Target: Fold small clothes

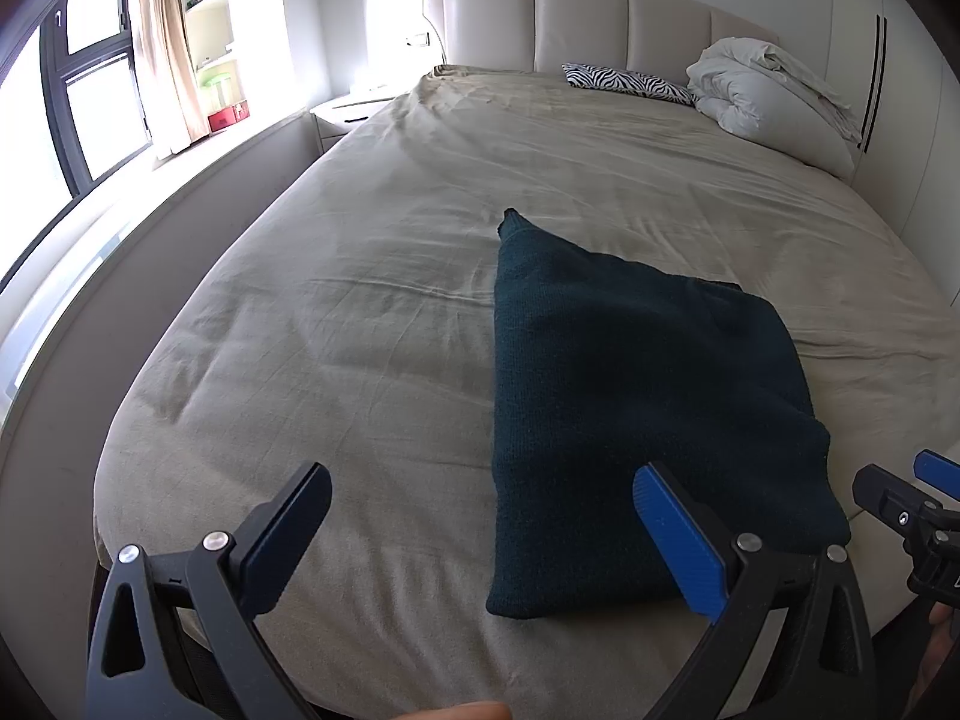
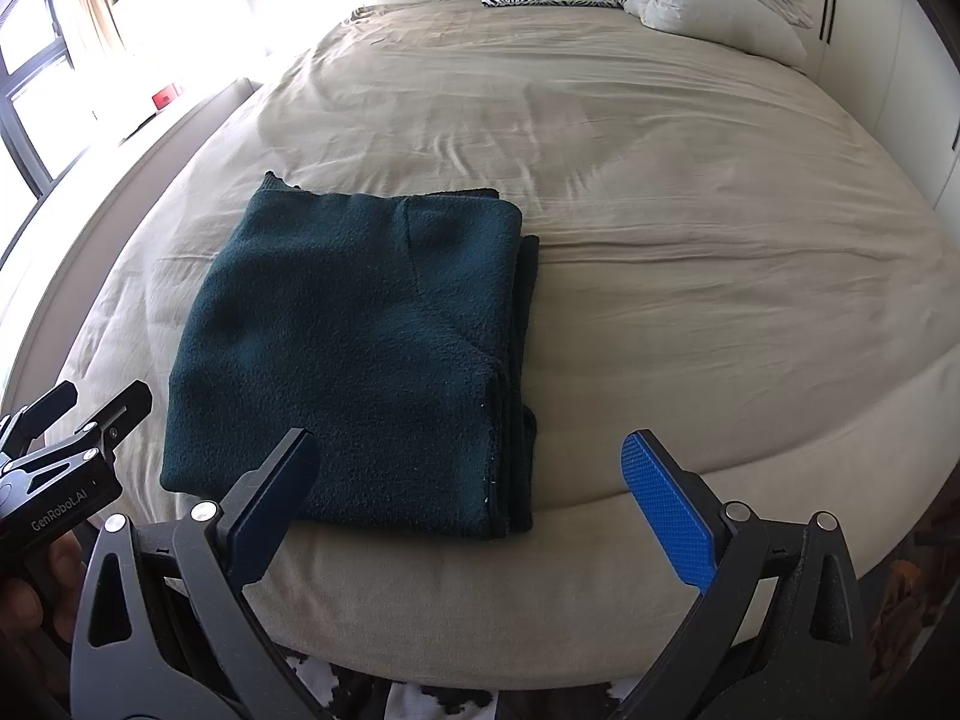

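Note:
A dark teal knitted garment point(image 1: 636, 408) lies folded into a thick rectangle on the beige bed sheet point(image 1: 372, 312), near the foot edge. In the right wrist view the garment point(image 2: 360, 360) shows stacked layers along its right side. My left gripper point(image 1: 483, 480) stands open above the sheet, its right finger over the garment's near corner, with nothing held. My right gripper point(image 2: 471, 447) is open too, hovering over the garment's near right edge and touching nothing. Each gripper shows at the edge of the other's view.
A crumpled white duvet point(image 1: 768, 96) and a zebra-print pillow point(image 1: 624, 83) lie at the head of the bed by the padded headboard point(image 1: 576, 18). A window point(image 1: 78, 78) and low ledge run along the left. The bed's rounded foot edge point(image 2: 780, 462) is close below me.

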`<state>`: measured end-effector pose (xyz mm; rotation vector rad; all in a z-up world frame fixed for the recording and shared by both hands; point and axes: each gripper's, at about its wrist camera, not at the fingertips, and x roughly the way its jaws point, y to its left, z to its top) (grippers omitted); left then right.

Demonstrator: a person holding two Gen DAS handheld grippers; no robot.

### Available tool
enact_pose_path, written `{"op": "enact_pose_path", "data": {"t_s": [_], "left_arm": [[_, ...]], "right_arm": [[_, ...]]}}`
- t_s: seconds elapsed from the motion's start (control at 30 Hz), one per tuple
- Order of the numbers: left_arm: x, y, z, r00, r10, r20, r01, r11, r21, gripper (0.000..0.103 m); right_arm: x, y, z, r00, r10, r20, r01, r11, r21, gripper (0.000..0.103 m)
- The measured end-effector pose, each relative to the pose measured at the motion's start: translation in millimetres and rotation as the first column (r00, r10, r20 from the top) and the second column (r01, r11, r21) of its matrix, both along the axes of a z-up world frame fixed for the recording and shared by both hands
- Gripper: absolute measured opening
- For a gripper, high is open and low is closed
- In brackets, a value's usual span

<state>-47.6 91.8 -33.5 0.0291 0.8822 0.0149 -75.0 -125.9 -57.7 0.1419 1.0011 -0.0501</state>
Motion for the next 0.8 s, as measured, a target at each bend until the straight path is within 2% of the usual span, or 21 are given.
{"op": "enact_pose_path", "data": {"t_s": [0.8], "left_arm": [[2.2, -1.8, -3.9, 1.000, -0.009, -0.007, 0.009, 1.000, 0.001, 0.103]], "right_arm": [[-0.5, -0.7, -1.1, 1.000, -0.001, -0.001, 0.001, 1.000, 0.002, 0.103]]}}
